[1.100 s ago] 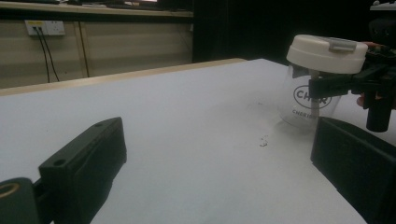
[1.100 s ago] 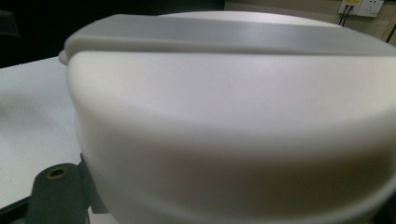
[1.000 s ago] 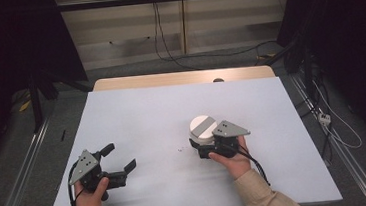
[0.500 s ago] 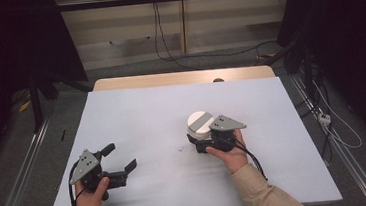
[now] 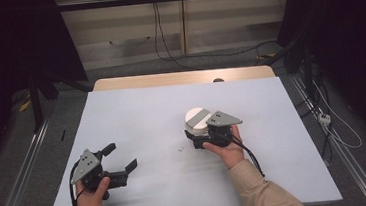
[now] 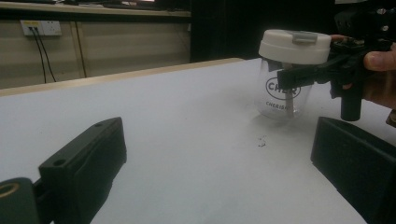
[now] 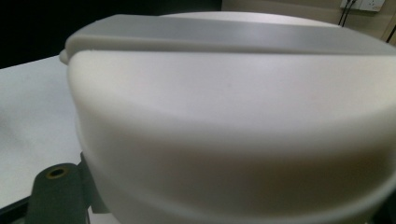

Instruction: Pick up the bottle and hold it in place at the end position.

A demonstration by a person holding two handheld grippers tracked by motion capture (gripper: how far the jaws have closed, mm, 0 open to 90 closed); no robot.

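Mid-table, jar (image 5: pixel 198 123) upright, lid (image 6: pixel 294 45) topmost

You have the jar (image 5: pixel 197 123) standing on the table (image 5: pixel 136 112) right of its middle, with the lid (image 6: pixel 294 45) on top. Your right gripper (image 5: pixel 200 137) sits just in front of it, clasped around the jar below the lid. Your left gripper (image 5: pixel 120 158) rests near the front left corner, well apart from the jar. A small speck (image 5: pixel 179 149) lies between them, nearer the jar.
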